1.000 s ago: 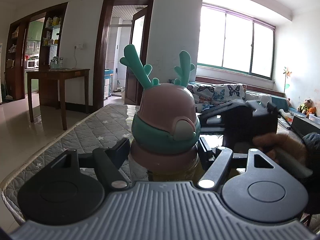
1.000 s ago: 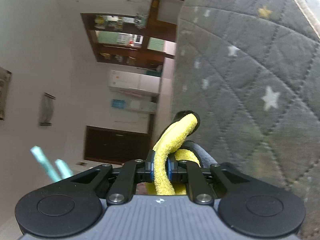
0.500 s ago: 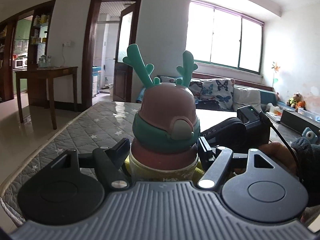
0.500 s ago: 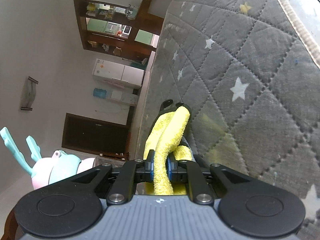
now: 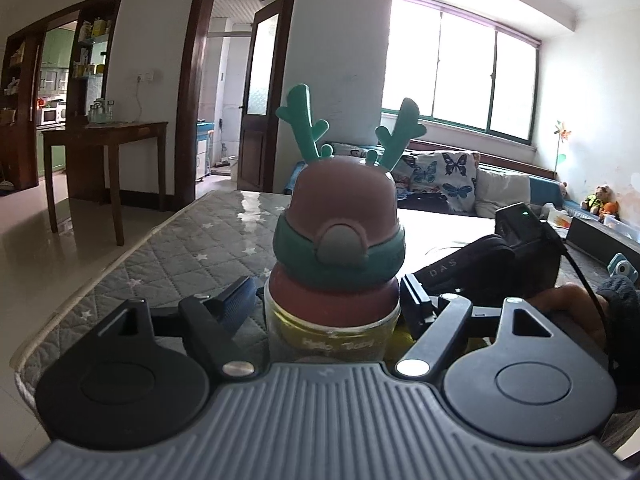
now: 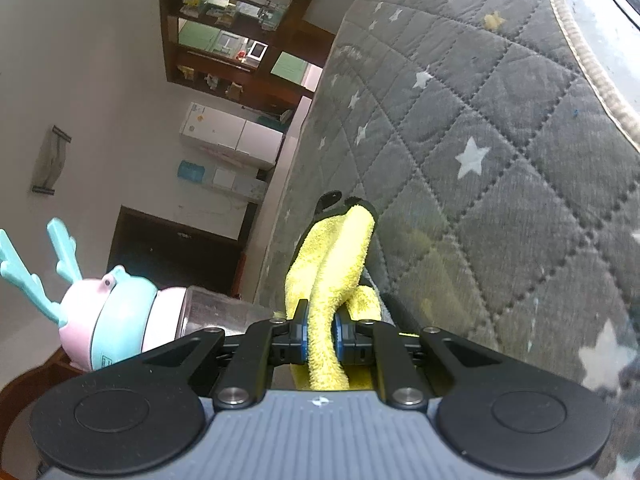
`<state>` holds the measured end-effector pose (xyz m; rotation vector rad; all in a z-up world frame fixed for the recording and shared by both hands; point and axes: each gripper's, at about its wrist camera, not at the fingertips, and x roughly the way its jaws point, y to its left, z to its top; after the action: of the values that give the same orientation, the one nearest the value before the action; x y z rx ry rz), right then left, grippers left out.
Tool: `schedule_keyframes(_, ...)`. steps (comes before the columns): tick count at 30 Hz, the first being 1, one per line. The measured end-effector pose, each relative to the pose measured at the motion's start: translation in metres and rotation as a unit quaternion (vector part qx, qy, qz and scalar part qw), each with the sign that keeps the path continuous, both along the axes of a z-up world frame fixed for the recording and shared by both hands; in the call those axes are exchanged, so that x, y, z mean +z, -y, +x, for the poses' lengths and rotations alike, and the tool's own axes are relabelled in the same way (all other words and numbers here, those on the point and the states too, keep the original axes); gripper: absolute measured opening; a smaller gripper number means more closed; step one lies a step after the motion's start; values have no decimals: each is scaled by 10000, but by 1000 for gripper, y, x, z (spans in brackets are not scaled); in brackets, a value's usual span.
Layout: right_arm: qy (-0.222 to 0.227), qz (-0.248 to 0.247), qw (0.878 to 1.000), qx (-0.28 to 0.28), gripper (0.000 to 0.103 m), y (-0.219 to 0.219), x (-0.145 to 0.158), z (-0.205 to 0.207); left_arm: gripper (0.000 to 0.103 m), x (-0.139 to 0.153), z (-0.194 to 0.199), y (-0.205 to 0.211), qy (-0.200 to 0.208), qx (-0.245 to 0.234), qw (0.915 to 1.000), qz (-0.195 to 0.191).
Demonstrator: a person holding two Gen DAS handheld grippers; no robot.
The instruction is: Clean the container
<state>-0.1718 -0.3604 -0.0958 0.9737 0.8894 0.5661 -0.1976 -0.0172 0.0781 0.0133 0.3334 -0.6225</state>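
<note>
A clear drinking bottle (image 5: 338, 248) with a pink and teal reindeer lid stands upright on the grey quilted mat (image 5: 192, 248), between the fingers of my left gripper (image 5: 328, 300). The jaws are opening: a gap shows between the left pad (image 5: 240, 300) and the bottle's wall. My right gripper (image 6: 320, 320) is shut on a folded yellow cloth (image 6: 336, 256) that sticks out ahead of it over the mat (image 6: 500, 140). In the right wrist view, which is rolled on its side, the bottle (image 6: 116, 312) is at the lower left, apart from the cloth.
The right gripper's black body (image 5: 520, 248) and the hand holding it are close to the bottle's right. The mat's edge (image 5: 100, 280) drops to the floor on the left. A wooden table (image 5: 104, 136) and a sofa (image 5: 460, 184) stand beyond.
The left jaws have spread away from the bottle's sides. The right gripper has drawn back with the cloth and rolled, so the bottle now shows fully at its left.
</note>
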Motion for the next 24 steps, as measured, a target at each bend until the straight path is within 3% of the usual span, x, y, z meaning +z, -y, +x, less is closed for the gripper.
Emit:
schedule_keyframes(7,50,-145,9999,62,11,0,13,-20,76,0,3,-4,53,-8,10000,-11)
schedule_keyframes(14,187,240,9995,-19,11,9,28,-31,76,-4,8,-7,82,-10,10000,-42)
schedule_keyframes(19,262,852,9960,-49,11,18,38,-34,76,-6,9,-8,110,-16,9999,-52)
schedule_keyframes(24,405,1699,9846,-61,11,28,51,-34,76,-7,10,-10,104,-19,9999,-49)
